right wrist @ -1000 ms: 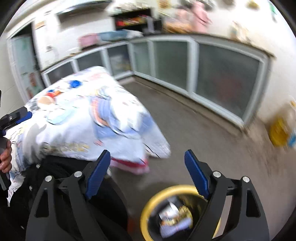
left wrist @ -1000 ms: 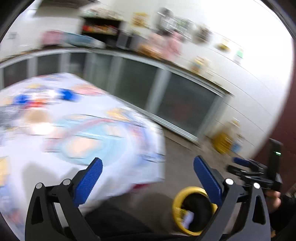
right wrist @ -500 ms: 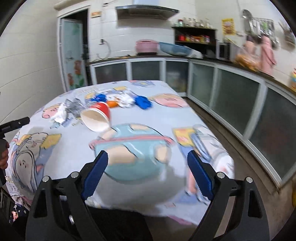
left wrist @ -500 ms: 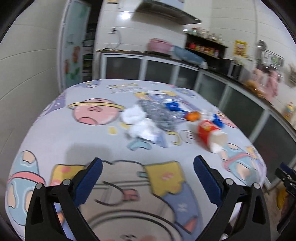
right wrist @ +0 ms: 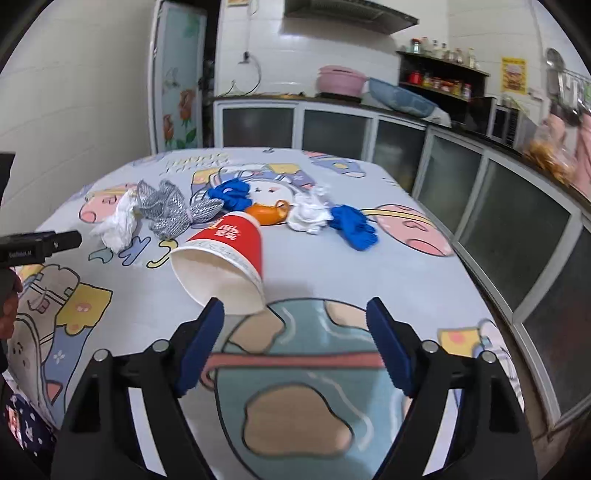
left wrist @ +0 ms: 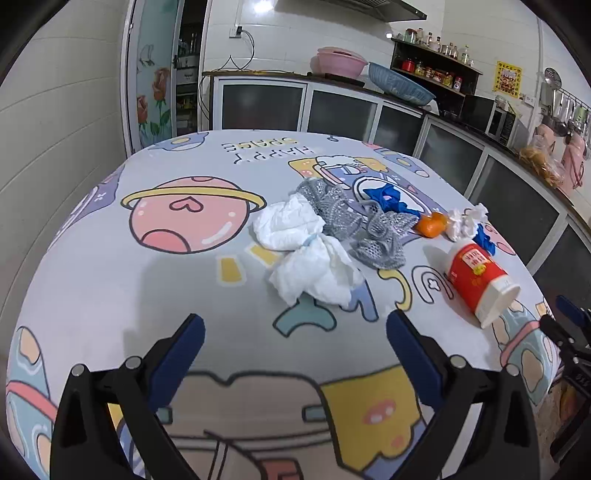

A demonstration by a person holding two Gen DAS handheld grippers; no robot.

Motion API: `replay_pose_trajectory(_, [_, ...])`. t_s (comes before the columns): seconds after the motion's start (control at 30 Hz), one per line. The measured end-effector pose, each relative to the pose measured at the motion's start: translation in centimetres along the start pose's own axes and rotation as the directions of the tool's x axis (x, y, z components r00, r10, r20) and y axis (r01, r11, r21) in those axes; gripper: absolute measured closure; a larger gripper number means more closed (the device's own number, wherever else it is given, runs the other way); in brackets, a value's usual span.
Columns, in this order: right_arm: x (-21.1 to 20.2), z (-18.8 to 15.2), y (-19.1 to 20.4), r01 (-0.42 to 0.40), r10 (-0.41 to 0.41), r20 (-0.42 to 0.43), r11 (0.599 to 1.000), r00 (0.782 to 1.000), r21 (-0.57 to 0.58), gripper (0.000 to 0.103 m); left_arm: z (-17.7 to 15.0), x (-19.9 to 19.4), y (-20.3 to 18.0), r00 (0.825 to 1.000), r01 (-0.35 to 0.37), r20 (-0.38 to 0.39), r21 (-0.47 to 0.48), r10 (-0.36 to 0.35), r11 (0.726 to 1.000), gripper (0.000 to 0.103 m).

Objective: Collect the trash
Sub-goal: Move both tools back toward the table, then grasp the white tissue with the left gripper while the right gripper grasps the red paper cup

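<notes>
Cartoon tablecloth (right wrist: 332, 273): tipped paper cup (right wrist: 225, 258) lies just ahead of the spread right gripper (right wrist: 295, 343); left gripper (left wrist: 295, 354) spread.

place: home kitchen | counter (left wrist: 332, 79) running along tiled walls over frosted-glass cabinet doors (left wrist: 262, 107) | range hood (right wrist: 351, 14) hanging above | shelf of jars (left wrist: 436, 37) and microwave (left wrist: 502, 122) sitting at the back | utensils hanging on a wall rail (left wrist: 565, 99) | cartoon-print tablecloth (left wrist: 147, 280) covering the table
</notes>
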State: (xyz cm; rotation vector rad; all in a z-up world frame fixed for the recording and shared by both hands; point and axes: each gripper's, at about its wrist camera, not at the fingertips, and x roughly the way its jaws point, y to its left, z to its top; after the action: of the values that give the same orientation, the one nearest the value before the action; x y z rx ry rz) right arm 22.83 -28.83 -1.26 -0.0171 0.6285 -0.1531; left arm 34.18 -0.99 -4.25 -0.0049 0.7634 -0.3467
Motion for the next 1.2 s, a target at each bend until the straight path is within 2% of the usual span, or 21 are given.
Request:
replay_pose_trajectory(0.33, [4.4,1.5,1.3,-0.003,0.001,-0.048,0.999,0.999,-0.052,0.031,1.6,2.6,0.2,0.999,-0.032,-0.039,0.000,0.032,0.999,0.008])
replay_pose_trajectory(0.53, [6.1,2.3,1.3,-0.010,0.006,-0.078,0.999,0.997,-0.047,0.031,2.7,4.5,-0.1,0.998,-0.013,-0.067,-0.008,0.013,1.000,0.008])
replay_pose_trajectory(0.73, [7.5,2.4,1.9,-0.016,0.009,-0.101,0.998,0.995,-0.063,0.031,2.8,6.9,0.4,0.992,0.028,-0.121,-0.084,-0.038,0.996,0.008])
replay_pose_trajectory(0.9, [8.4,2.5,1.6,-0.035,0.030,-0.125,0.999,0.992,-0.034,0.031,3.1,7.1,0.3,0.992,0.038,-0.114,-0.098,-0.049,0.994,0.008])
replay_pose_trajectory(0.97, [8.7,2.5,1.5,-0.046,0.043,-0.138,0.999,0.989,-0.018,0.036,3.2,7.2,0.0,0.993,0.034,-0.113,-0.087,-0.043,0.996,0.010])
replay_pose_trajectory(1.07, [9.1,2.5,1.5,-0.049,0.047,-0.157,0.999,0.986,-0.009,0.047,3.2,7.4,-0.2,0.992,0.031,-0.123,-0.076,-0.040,0.997,0.029])
replay_pose_trajectory(1.1, [9.2,2.4,1.4,-0.050,0.048,-0.163,0.999,0.985,-0.004,0.059,3.2,7.5,-0.2,0.992,0.028,-0.122,-0.075,-0.037,0.997,0.045])
replay_pose_trajectory(1.13, [9.3,2.5,1.5,-0.045,0.044,-0.171,0.999,0.984,-0.003,0.071,3.2,7.7,-0.2,0.991,0.036,-0.126,-0.075,-0.045,0.997,0.055])
replay_pose_trajectory(1.17, [9.4,2.5,1.5,-0.044,0.044,-0.177,0.999,0.983,0.003,0.076,3.2,8.0,-0.1,0.988,0.063,-0.138,-0.083,-0.074,0.995,0.073])
replay_pose_trajectory(1.2, [9.5,2.5,1.4,-0.048,0.050,-0.180,0.999,0.982,0.012,0.086,3.2,8.1,0.0,0.986,0.075,-0.143,-0.095,-0.088,0.993,0.085])
